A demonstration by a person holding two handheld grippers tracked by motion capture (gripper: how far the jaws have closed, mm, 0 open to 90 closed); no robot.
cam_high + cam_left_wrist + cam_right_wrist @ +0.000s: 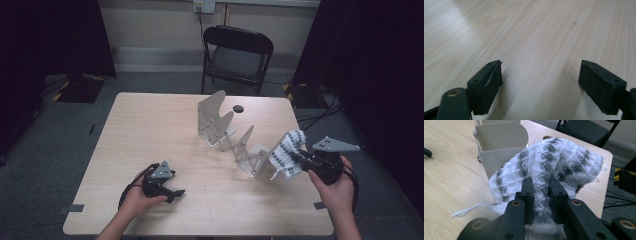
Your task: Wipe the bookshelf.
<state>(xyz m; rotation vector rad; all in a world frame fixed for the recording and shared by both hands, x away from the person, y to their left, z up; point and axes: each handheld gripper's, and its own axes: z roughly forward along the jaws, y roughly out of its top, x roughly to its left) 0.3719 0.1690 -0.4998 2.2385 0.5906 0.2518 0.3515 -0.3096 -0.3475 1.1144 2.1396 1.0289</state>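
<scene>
Pinching the patterned cloth (549, 167), the right gripper (541, 192) nears a rack (230, 135); the left gripper (540, 85) rests spread.

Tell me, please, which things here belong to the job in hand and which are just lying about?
In the job: patterned cloth, right tongs clamped on it, folding rack.
Lying about: left tongs open on the table, folding chair, black disc.

A pale wooden worktop (150, 130) carries a grey folding rack (235, 135) near its middle. Just behind the rack lies a small dark disc (238, 108); the left claw (172, 192) rests well in front of it.
</scene>
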